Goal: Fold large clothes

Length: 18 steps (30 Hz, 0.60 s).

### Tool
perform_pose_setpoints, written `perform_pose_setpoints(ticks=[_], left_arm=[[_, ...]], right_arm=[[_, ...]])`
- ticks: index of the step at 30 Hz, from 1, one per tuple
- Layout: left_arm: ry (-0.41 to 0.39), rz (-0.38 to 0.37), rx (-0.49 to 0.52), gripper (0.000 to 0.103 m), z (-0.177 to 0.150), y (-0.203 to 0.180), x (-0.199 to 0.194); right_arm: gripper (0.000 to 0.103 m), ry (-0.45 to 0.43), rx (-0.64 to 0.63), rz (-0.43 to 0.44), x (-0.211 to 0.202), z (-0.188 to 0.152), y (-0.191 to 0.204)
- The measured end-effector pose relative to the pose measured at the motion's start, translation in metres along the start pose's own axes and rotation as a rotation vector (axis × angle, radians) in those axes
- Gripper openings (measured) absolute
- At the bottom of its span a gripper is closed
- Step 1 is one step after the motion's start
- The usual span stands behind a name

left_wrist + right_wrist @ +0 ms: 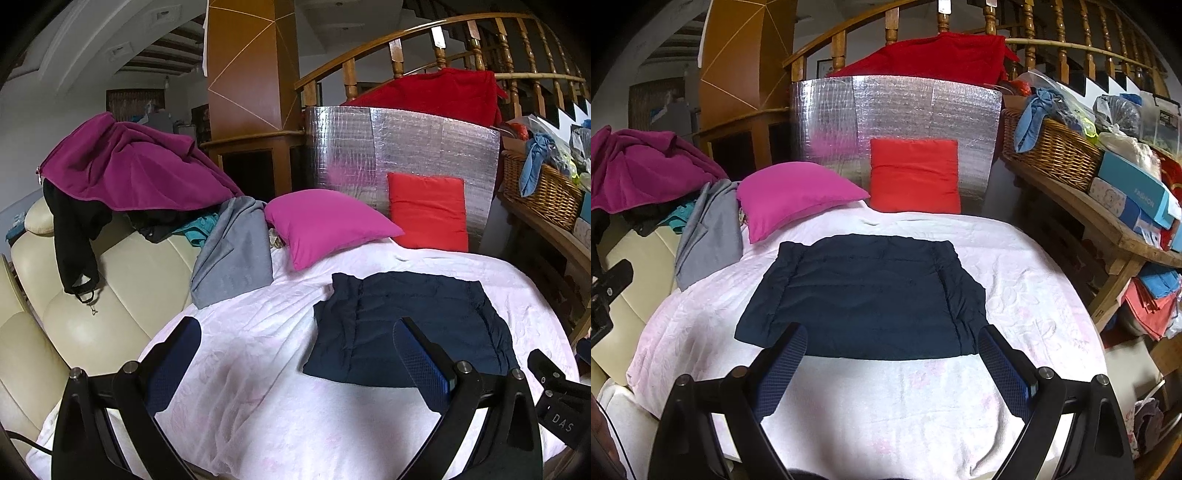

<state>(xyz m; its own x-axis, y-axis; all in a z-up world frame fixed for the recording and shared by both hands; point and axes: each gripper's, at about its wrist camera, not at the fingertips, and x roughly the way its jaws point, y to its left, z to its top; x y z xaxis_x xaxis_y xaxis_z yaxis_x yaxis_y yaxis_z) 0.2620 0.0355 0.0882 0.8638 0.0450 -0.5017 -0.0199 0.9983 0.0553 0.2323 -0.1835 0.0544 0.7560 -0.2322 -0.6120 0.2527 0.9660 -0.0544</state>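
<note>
A dark navy quilted garment [864,295], folded into a rough rectangle with its side portions turned in along vertical creases, lies flat in the middle of a pale pink-white patterned bedspread [923,398]. The right tool [892,345] hangs above the garment's near edge with its blue-padded fingers spread wide and nothing between them. The left tool [295,334] is likewise spread wide and empty, positioned over the bedspread to the left of the garment, its right finger overlapping the garment's near corner in that view. Beyond the garment, a magenta pillow [798,195] lies tilted at the head of the bed, and beside it a red-orange square cushion [916,181] stands upright against a silver foil-covered panel [897,114]. A grey cloth [232,247] drapes down from a cream leather sofa [110,288] onto the bedspread's left edge, and a magenta fleece jacket [136,162] sits heaped on the sofa back. A woven wicker basket [1052,151] rests on a wooden shelf [1108,229] at the right.
</note>
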Motion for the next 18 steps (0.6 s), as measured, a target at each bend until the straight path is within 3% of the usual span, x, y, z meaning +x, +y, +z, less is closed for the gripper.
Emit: perform_pose_setpoints(ticks=[18], left_arm=[[-0.067, -0.002, -0.024, 0.103, -0.012, 0.012, -0.062]], right_arm=[[0.096, -0.071, -0.004, 0.01, -0.063, -0.015, -0.003]])
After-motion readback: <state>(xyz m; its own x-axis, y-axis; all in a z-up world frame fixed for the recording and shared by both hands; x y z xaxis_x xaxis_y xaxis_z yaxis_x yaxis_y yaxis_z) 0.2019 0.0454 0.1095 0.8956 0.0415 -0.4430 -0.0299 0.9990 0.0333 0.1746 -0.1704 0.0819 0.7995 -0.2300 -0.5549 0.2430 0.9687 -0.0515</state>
